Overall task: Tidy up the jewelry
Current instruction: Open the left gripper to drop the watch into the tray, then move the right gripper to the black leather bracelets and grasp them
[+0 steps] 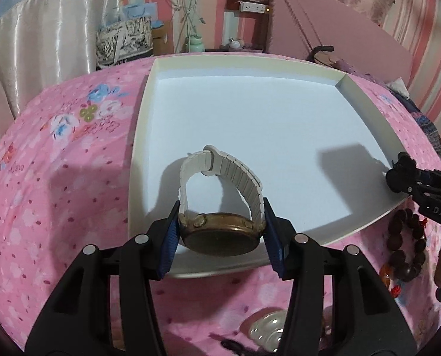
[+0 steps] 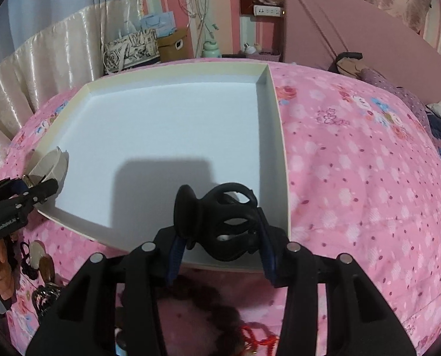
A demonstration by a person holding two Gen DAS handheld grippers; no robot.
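My left gripper is shut on a gold watch with a white strap, held over the near edge of a shallow white box. My right gripper is shut on a black hair claw clip, held over the box's near right corner. Each gripper shows at the edge of the other's view: the right one and the left one with the white strap. The box floor is bare.
The box lies on a pink floral bedspread. A brown bead bracelet and a clear glassy piece lie near the box's front edge. More small trinkets lie at the lower left of the right wrist view. Bags and a headboard stand beyond the bed.
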